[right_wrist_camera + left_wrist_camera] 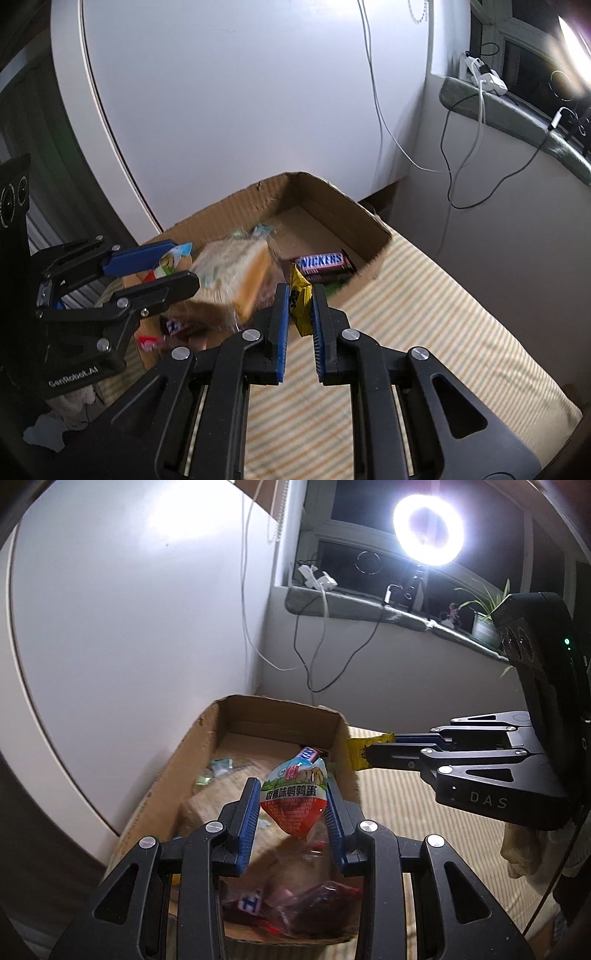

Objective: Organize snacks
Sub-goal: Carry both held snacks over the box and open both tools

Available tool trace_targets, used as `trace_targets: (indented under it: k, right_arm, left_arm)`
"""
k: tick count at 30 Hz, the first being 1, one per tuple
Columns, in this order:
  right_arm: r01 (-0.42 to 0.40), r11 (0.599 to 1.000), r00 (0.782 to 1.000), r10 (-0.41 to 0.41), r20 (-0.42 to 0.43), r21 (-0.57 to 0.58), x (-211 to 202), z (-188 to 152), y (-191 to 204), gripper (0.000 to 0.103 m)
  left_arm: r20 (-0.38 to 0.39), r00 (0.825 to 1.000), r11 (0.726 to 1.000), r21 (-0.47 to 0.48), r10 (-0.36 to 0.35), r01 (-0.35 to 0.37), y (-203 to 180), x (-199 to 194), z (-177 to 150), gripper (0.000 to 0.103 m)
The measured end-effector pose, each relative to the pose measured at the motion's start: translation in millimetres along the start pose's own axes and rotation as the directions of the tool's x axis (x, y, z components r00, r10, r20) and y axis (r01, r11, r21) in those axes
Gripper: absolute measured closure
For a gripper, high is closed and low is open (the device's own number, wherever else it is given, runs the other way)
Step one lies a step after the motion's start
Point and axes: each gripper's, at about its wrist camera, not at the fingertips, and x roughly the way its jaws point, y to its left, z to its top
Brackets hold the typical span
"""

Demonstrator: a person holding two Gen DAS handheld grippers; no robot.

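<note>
Left wrist view: left tongs (291, 805) pinch egg packet (293, 797), point down.

L gripper (291, 805) clamps a red/green/white snack packet (293, 797) w/ Chinese print, held above an open cardboard box (192, 753). Inside box: Snickers bar (308, 754) at far side, bread-like pack (199, 808), small greenish wrappers (218, 770), dark red pack (321, 912) at near end, blurred. R gripper (364, 753) comes in from right, jaws closed on a yellow packet (356, 751) just outside box's right wall. Box sits on striped cloth (424, 823). Behind: white wall, windowsill (369, 609) w/ chargers, cables, ring light (428, 530), potted plant (485, 616).
</note>
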Motion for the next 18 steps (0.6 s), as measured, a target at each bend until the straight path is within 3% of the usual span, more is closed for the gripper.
trace_targets:
  k: [18]
  right_arm:
    - [-0.018, 1.000, 0.999, 0.018, -0.047, 0.011, 55.7, 24.8, 6.8, 0.091]
  left_arm:
    - [-0.024, 0.999, 0.998, -0.033, 0.047, -0.048, 27.2, 22.8, 3.9, 0.071]
